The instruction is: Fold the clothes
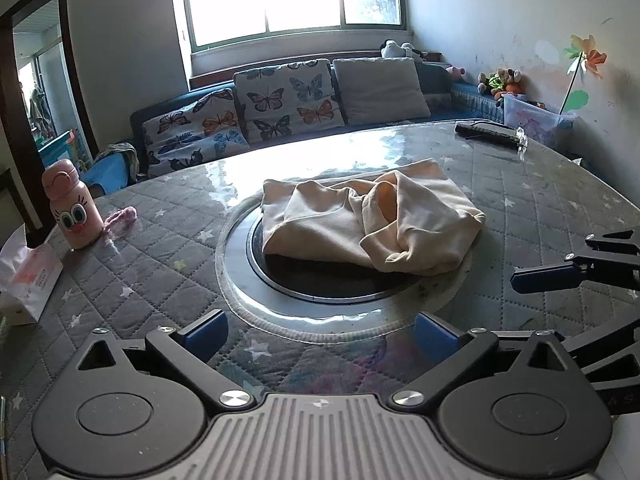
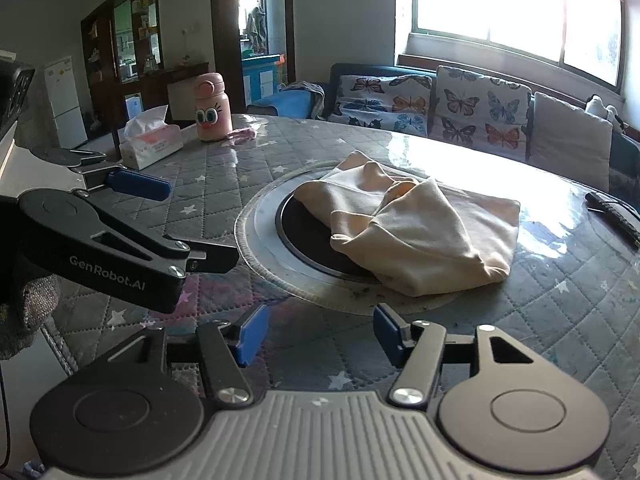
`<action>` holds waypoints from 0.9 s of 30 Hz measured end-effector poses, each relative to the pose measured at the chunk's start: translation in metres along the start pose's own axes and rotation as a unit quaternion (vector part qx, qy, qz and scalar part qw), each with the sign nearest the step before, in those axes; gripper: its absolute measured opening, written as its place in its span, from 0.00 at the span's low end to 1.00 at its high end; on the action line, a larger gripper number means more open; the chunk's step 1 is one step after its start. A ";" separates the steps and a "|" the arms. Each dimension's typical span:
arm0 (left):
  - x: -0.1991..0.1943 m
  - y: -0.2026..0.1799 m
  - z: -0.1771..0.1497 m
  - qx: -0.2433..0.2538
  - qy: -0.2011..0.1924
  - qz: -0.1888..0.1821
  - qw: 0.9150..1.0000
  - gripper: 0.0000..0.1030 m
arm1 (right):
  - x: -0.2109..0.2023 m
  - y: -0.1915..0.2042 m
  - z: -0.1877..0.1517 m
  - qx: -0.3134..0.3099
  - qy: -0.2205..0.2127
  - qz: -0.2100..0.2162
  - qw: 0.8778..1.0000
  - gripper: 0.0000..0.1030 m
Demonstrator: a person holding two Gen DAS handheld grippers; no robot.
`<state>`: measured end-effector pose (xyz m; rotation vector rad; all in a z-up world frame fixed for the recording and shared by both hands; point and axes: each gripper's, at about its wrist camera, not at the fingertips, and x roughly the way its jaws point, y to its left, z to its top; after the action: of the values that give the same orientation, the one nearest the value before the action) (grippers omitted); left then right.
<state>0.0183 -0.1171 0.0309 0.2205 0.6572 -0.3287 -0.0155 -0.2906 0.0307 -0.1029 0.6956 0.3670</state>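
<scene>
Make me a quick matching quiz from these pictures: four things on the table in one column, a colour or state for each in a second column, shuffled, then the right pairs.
Things:
1. garment
2. bottle with cartoon eyes
3. tissue box
4. remote control

Descriptions:
A. pink, standing upright
B. black, lying flat at the far edge
C. cream, bunched over the round inset
D. open, a white tissue sticking up

Pairs: 1-C, 2-A, 3-D, 4-B
</scene>
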 end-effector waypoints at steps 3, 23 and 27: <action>0.005 0.002 0.002 -0.002 0.003 -0.001 1.000 0.99 | 0.004 -0.002 0.001 0.002 0.004 -0.001 1.000 0.59; 0.027 0.003 0.008 -0.004 0.023 -0.005 1.000 0.99 | 0.027 -0.011 0.007 0.017 0.020 0.002 1.000 0.65; 0.033 0.003 0.010 -0.006 0.026 -0.006 1.000 0.99 | 0.031 -0.014 0.010 0.017 0.022 0.002 1.000 0.65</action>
<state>0.0490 -0.1249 0.0184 0.2149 0.7110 -0.3318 0.0170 -0.2921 0.0179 -0.0766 0.7460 0.3577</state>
